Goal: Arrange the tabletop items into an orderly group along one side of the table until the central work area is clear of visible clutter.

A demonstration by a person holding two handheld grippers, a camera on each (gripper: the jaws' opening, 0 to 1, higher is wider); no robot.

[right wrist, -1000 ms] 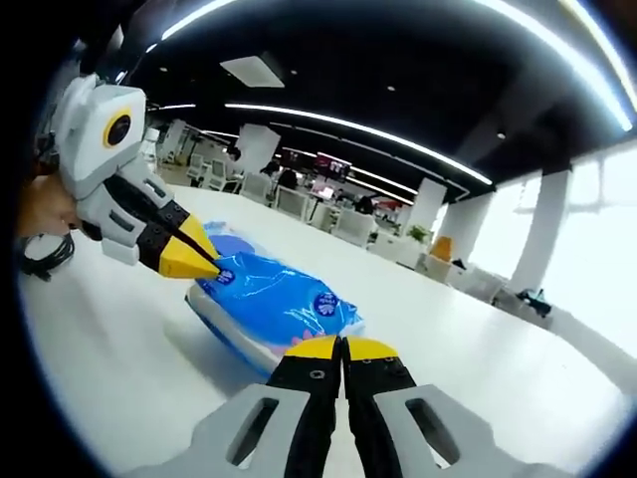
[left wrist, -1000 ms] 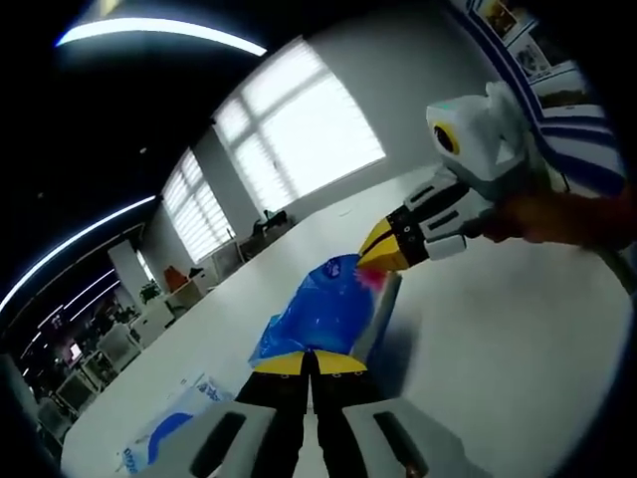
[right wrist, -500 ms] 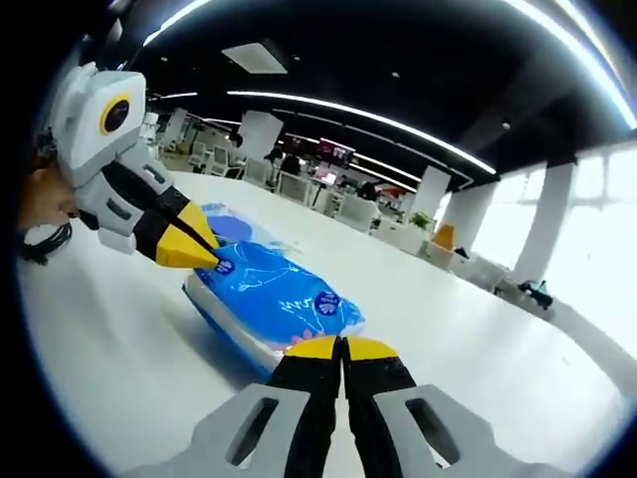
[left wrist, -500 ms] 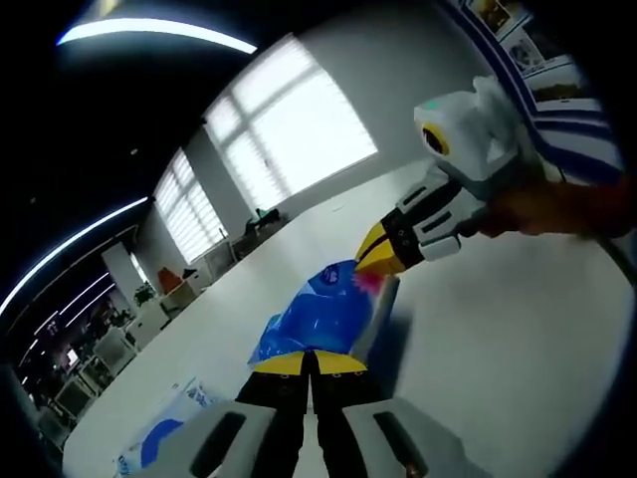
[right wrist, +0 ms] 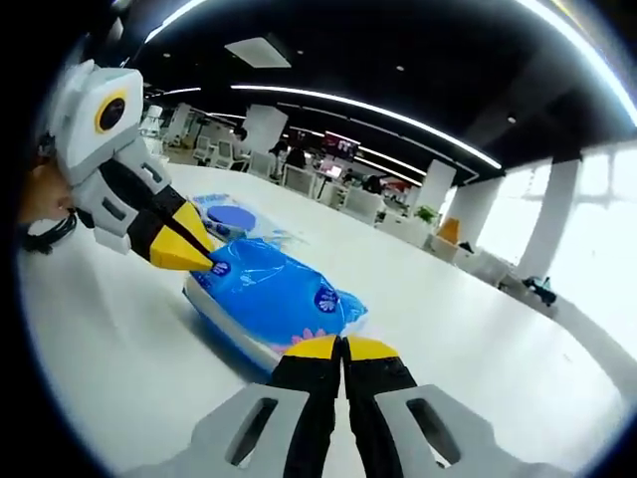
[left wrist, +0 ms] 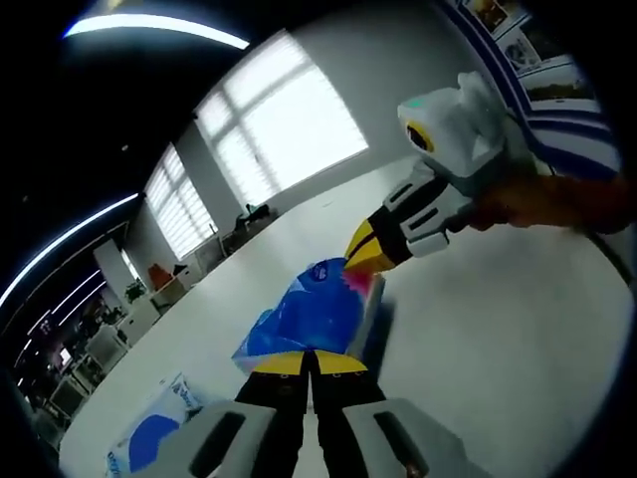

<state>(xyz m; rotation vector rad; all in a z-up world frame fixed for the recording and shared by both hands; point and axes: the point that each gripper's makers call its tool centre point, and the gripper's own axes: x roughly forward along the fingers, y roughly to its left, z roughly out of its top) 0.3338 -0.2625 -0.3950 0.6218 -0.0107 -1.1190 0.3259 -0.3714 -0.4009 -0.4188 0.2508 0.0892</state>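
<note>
A blue tissue pack (left wrist: 311, 317) with a white underside is held at both ends over the white table (left wrist: 498, 329). My left gripper (left wrist: 309, 360) is shut on the wrapper at its near end. The right gripper (left wrist: 363, 261) reaches in from the right, yellow tips pinching the far end. In the right gripper view the same pack (right wrist: 269, 294) lies between my right gripper (right wrist: 341, 347), shut on its near edge, and the left gripper (right wrist: 189, 261), closed on the far corner. A shadow lies beneath the pack.
A second blue-and-white tissue pack (left wrist: 149, 443) lies on the table past the held one (right wrist: 229, 214). A dark cable (right wrist: 45, 234) sits at the table's left edge. A person's hand (left wrist: 557, 204) holds the right gripper. Bare white tabletop (right wrist: 119, 358) surrounds the pack.
Both grippers keep their hold on the pack. The views have shifted a little, and the second pack now shows closer behind the held one in the right gripper view.
</note>
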